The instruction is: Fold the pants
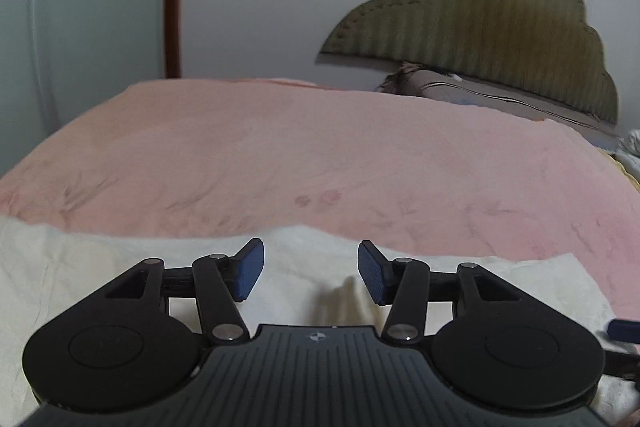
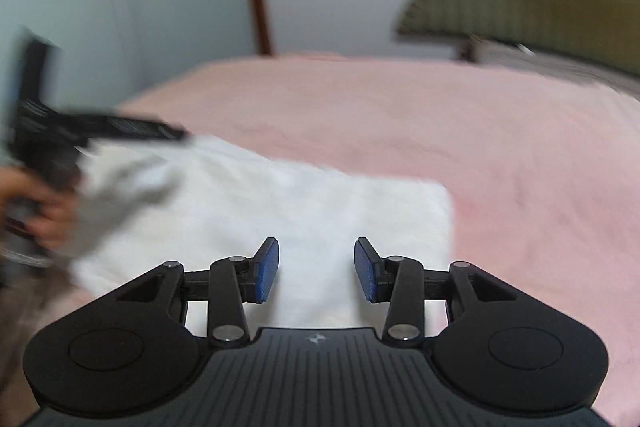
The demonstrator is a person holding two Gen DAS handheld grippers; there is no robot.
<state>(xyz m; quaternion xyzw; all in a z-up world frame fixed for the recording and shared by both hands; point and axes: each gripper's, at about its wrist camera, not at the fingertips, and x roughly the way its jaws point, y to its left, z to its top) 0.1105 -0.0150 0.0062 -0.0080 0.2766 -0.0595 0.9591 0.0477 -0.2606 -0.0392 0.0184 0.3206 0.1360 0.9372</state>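
In the left wrist view, the left gripper [image 1: 311, 275] stands wide open and holds nothing. The white pants [image 1: 120, 267] lie under it, on the near edge of the pink bed [image 1: 320, 155].

In the right wrist view, the right gripper [image 2: 316, 269] is also wide open and empty, above the pants [image 2: 300, 211], which look folded. The view is blurred.

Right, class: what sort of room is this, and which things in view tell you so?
Most likely a bedroom: a bed under a pink sheet, a padded headboard against the wall, and white pants laid out on the bed.
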